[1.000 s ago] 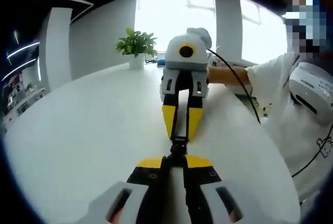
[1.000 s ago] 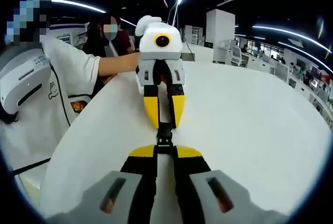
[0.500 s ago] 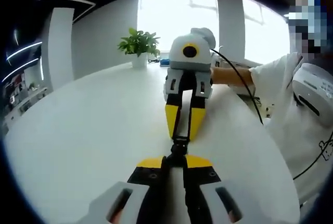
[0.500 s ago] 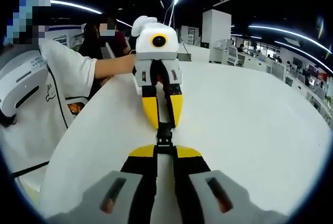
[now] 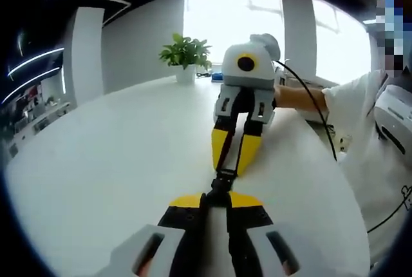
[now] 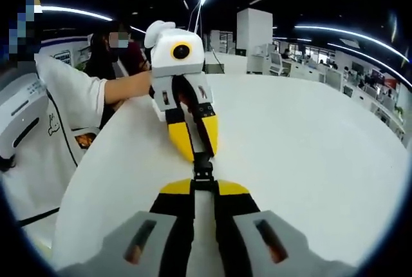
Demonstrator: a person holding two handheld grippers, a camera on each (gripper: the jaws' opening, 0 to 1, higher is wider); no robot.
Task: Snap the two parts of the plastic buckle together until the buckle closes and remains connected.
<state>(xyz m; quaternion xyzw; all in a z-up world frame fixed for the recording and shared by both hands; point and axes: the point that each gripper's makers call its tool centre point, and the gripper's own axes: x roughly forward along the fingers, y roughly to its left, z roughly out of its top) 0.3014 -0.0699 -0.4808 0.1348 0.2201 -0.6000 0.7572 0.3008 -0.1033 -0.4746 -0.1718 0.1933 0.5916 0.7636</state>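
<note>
White table [image 5: 96,161], potted plant [image 5: 185,55] in left gripper view, both jaws clamped on buckle [image 5: 222,183].

White round table [image 5: 116,154] lying under everything. Potted plant [image 5: 187,55] standing at the table's 12 o'clock edge, bright windows [image 5: 232,26] glowing behind it, white pillar [image 5: 87,48] rising at 10 o'clock. Ceiling light strips [image 6: 335,30] running over office desks [image 6: 322,74] at 2 o'clock.
</note>
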